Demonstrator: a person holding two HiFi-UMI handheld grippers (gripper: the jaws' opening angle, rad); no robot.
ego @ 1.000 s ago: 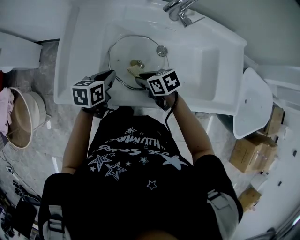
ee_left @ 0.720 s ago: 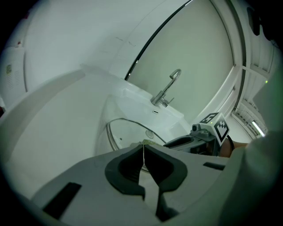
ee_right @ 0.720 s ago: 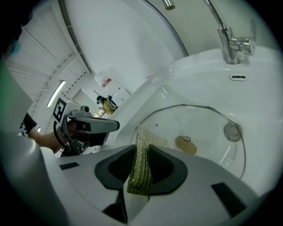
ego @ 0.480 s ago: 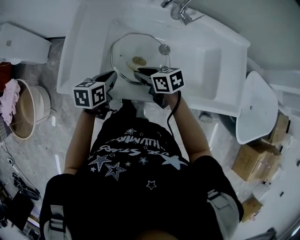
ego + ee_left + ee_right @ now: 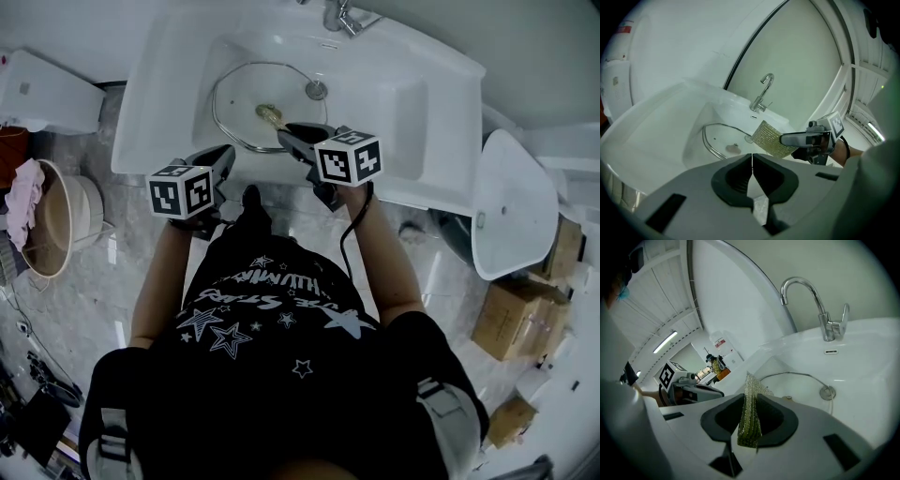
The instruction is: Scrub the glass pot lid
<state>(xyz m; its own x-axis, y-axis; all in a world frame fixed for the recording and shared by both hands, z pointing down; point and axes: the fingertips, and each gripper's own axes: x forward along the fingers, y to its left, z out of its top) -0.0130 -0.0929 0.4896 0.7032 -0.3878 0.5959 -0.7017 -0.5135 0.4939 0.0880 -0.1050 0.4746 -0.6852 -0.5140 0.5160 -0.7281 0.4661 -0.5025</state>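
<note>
The glass pot lid [image 5: 246, 97] lies flat in the white sink basin [image 5: 394, 103], its steel rim and small knob [image 5: 733, 149] showing. My right gripper [image 5: 286, 132] hovers over the lid's near right edge, shut on a gold mesh scrub pad [image 5: 750, 413]. The pad [image 5: 770, 138] sticks out past the jaws, raised above the lid [image 5: 717, 138]. My left gripper [image 5: 223, 161] is shut with nothing in it, held over the sink's front rim to the left of the lid. From the right gripper [image 5: 751, 401] view, the lid [image 5: 797, 379] is beyond the pad.
A chrome faucet [image 5: 337, 15] stands at the back of the sink, and the drain [image 5: 317, 90] is by the lid's far edge. On the floor are a beige tub [image 5: 52, 234] at left, a white ceramic fixture [image 5: 511, 202] and cardboard boxes [image 5: 516, 319] at right.
The right gripper has kept hold of the pad and drifted slightly right, toward the lid's near edge. The left gripper has stayed shut by the front rim. The head camera has shifted.
</note>
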